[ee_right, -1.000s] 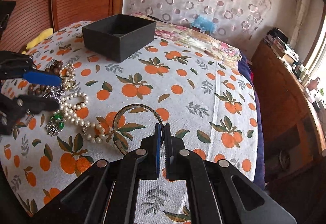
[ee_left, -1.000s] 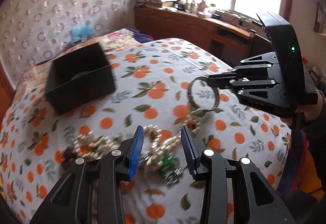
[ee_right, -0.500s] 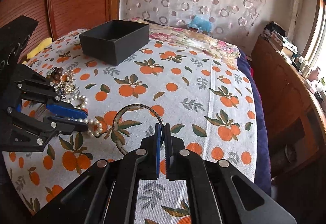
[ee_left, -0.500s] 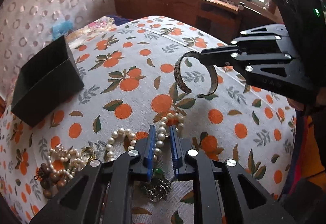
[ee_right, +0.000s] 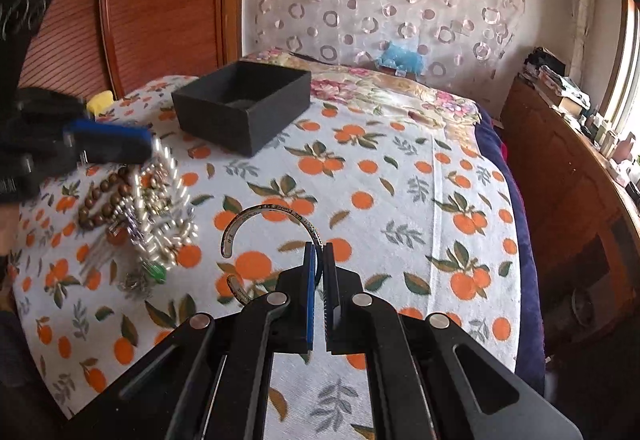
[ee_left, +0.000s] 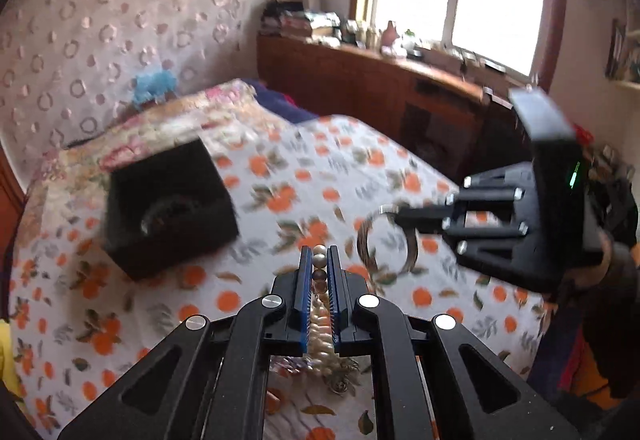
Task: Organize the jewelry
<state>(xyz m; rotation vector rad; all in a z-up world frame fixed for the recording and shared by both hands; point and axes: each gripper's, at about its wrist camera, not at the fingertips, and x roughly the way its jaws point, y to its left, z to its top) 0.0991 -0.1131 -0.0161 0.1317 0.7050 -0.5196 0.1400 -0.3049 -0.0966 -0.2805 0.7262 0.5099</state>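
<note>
My left gripper (ee_left: 319, 250) is lifted above the bed, its jaws closing tight on a pearl necklace (ee_left: 320, 328) that runs between the blue pads. In the right wrist view the left gripper (ee_right: 146, 146) is at the left with the pearl necklace (ee_right: 176, 188) hanging blurred over the jewelry pile (ee_right: 120, 208). My right gripper (ee_right: 318, 254) is shut on a silver cuff bracelet (ee_right: 272, 210), held above the sheet. The left wrist view shows that right gripper (ee_left: 400, 218) and the cuff bracelet (ee_left: 412, 252) at the right. An open black box (ee_right: 244, 120) sits further back.
The black box (ee_left: 168, 260) lies left of centre, with a pale arc blurred inside. Brown beads (ee_right: 100, 200) and a green pendant (ee_right: 156, 272) stay in the pile. An orange-print sheet (ee_right: 400, 180) covers the bed. A wooden dresser (ee_left: 380, 80) stands at the right under the window, a wooden headboard (ee_right: 160, 0) at the left.
My left gripper shut on the pearl necklace and rose, pulling the strand up from the pile. The right gripper kept the cuff bracelet and hardly moved.
</note>
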